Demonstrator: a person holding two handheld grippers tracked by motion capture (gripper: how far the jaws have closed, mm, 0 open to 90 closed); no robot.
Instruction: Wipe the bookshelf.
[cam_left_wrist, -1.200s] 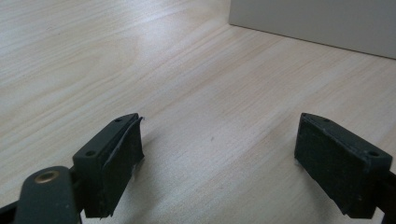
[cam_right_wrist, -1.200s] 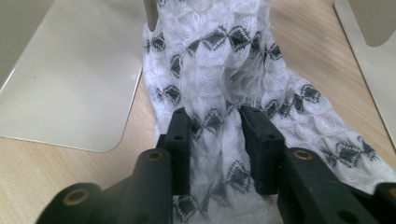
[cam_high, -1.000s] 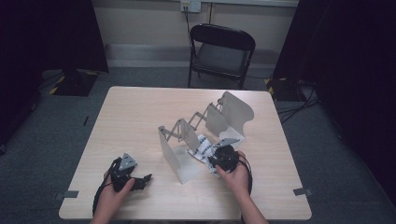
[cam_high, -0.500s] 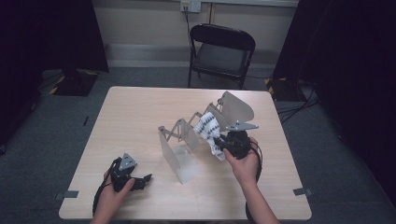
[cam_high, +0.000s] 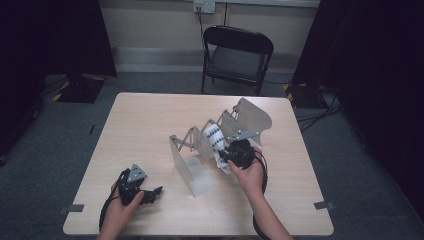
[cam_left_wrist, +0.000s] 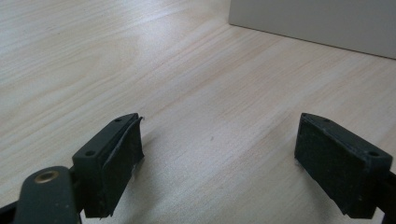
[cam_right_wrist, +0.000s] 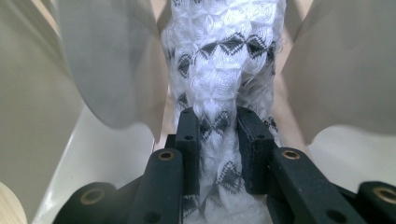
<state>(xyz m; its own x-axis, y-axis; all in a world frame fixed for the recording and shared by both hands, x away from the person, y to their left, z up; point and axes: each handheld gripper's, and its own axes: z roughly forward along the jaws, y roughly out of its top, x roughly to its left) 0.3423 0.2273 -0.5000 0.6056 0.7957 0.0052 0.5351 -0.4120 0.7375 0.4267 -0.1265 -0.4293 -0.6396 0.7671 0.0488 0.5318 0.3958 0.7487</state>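
My right gripper (cam_right_wrist: 218, 128) clamps its jaws on the unlabelled white-and-black cloth (cam_right_wrist: 224, 51) at frame centre, between rack (cam_high: 200, 150) panels; my left gripper (cam_left_wrist: 217, 154) rests open on the surface (cam_left_wrist: 196, 84), lower left.

You are looking at a table (cam_high: 150, 125) lying beneath both pairs of jaws, and a chair (cam_high: 235, 55) is standing well beyond the jaws, past its far edge.

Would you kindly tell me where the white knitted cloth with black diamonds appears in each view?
High view: white knitted cloth right of centre, among the grey rack panels.
Left gripper view: not in it.
Right gripper view: cloth centre, clamped.
Shared landmark: the rack panels.
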